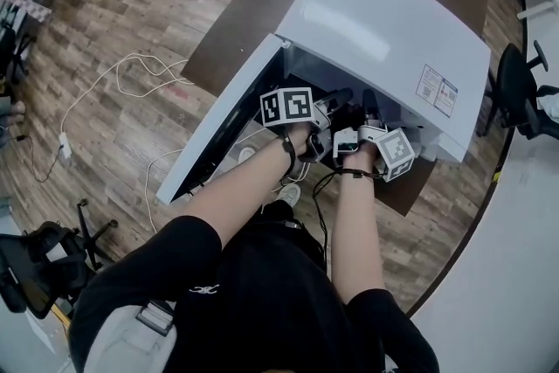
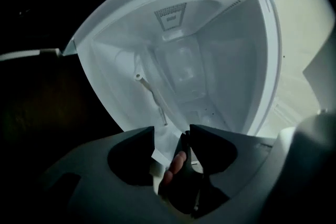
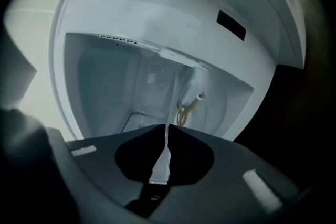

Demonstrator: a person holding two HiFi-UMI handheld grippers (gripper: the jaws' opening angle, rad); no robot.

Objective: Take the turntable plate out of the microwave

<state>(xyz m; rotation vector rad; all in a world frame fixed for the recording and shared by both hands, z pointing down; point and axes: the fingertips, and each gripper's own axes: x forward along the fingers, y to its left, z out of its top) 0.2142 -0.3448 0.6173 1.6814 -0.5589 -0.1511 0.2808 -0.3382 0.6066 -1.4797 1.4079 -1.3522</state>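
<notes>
The white microwave (image 1: 384,31) stands on a brown table with its door (image 1: 223,131) swung open to the left. Both grippers reach into its mouth. The turntable plate (image 3: 181,86) is clear glass, standing tilted inside the white cavity. My right gripper (image 3: 167,134) is shut on the plate's thin rim, which runs as a pale line between its pads. In the left gripper view the plate (image 2: 181,68) shows as a faint glassy sheet. My left gripper (image 2: 172,136) is open, its jaws apart beside a pale edge, and a fingertip (image 2: 178,161) shows behind them.
A white hub and a yellowish ring (image 3: 188,105) lie low in the cavity. The cavity walls (image 2: 241,60) close in on both sides. The table edge (image 1: 419,188) is just under the hands. Cables (image 1: 131,74) and office chairs (image 1: 520,92) stand on the wood floor.
</notes>
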